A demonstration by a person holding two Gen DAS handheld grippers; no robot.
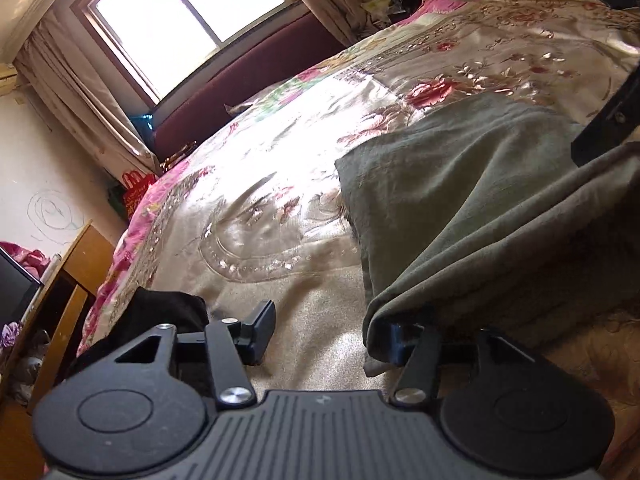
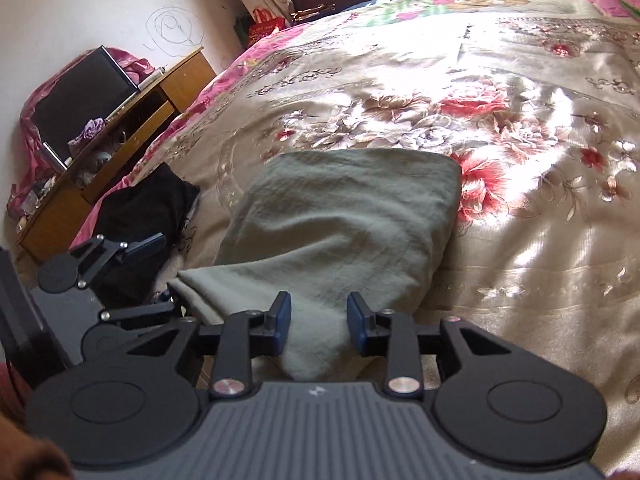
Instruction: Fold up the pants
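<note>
Grey-green pants (image 2: 340,208) lie folded on the floral bedspread (image 2: 520,240). Their near edge is lifted off the bed. My right gripper (image 2: 320,326) is at that near edge, shut on a thick fold of the cloth that fills the gap between its pads. In the left wrist view the pants (image 1: 480,200) rise toward one of the right gripper's fingers (image 1: 608,120) at the far right. My left gripper (image 1: 332,336) stands open over bare bedspread. The pants' hem is draped over its right finger and hides it. The left gripper (image 2: 156,272) also shows in the right wrist view, beside the pants' left corner.
A black garment (image 2: 148,208) lies on the bed just left of the pants, close to the left gripper. A wooden desk (image 2: 120,120) with a dark screen stands beside the bed's left edge. A maroon headboard (image 1: 248,80) and a window (image 1: 180,12) are at the far end.
</note>
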